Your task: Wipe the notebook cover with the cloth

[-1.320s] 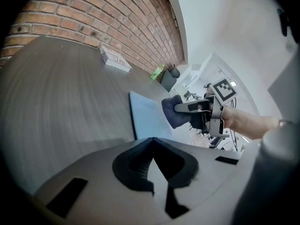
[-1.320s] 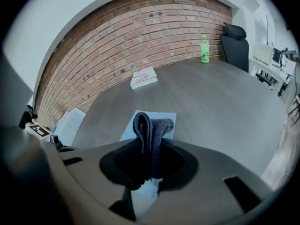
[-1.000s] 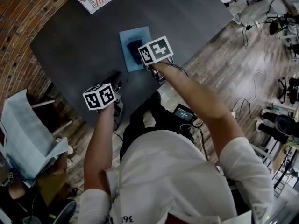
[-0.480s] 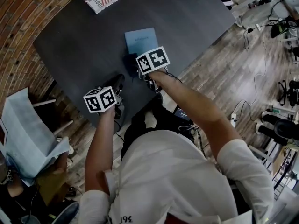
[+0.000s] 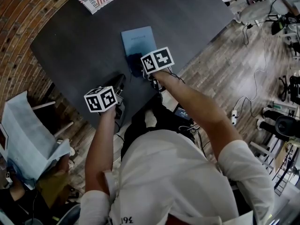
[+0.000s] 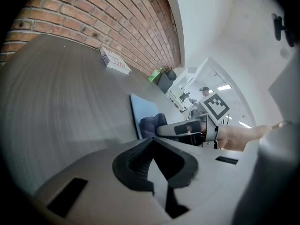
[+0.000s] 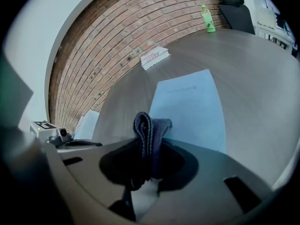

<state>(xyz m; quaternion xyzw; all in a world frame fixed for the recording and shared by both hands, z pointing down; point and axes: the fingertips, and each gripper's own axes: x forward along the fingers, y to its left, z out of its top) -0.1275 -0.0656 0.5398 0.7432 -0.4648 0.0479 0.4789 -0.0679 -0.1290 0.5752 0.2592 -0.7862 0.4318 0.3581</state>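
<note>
Right gripper (image 7: 149, 156), clamped on the cloth (image 7: 148, 125), has slid from mid-cover to the near edge of the notebook (image 5: 138, 39). Left gripper (image 6: 152, 149) sits closed and empty, near that edge.

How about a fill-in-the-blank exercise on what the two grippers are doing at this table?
1. The right gripper is shut on a dark ____.
2. The notebook has a light ____ cover.
3. The left gripper is ____ and holds nothing.
4. Beside the table stands a ____ wall.
Missing words: cloth, blue, shut, brick.
</note>
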